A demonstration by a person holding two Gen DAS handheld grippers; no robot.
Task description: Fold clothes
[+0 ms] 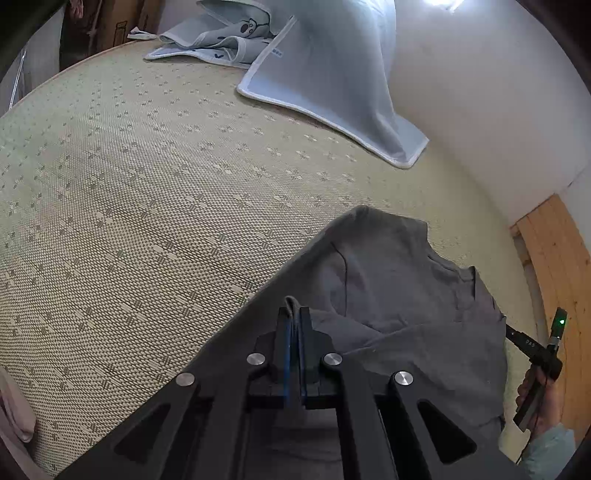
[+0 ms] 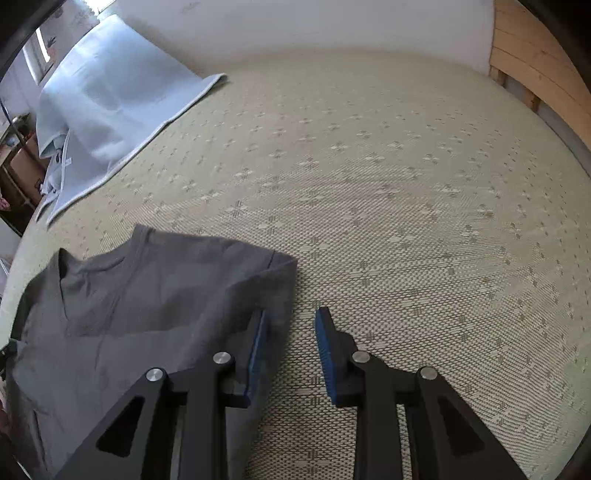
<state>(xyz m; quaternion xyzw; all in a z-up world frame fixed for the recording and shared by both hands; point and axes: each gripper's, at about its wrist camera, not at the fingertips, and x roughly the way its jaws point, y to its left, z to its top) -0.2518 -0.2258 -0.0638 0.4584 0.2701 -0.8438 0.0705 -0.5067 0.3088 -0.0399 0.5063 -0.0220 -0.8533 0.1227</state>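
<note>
Gripper [image 2: 290, 321], woven mat [image 2: 406, 206], white wall [image 2: 295, 26]

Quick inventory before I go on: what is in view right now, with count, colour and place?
grey T-shirt: one, dark grey, near edge of the mat, partly folded
woven mat: one, beige-green patterned, covers the bed surface
blanket: one, pale blue with white trim, far end of the mat
printed cloth: one, pale blue with dark print, beside the blanket
wooden panel: one, light wood, at the mat's far right
left gripper: shut on a fold of the T-shirt
right gripper: open, at the shirt's right edge
hand: one, holding the right gripper's handle
</note>
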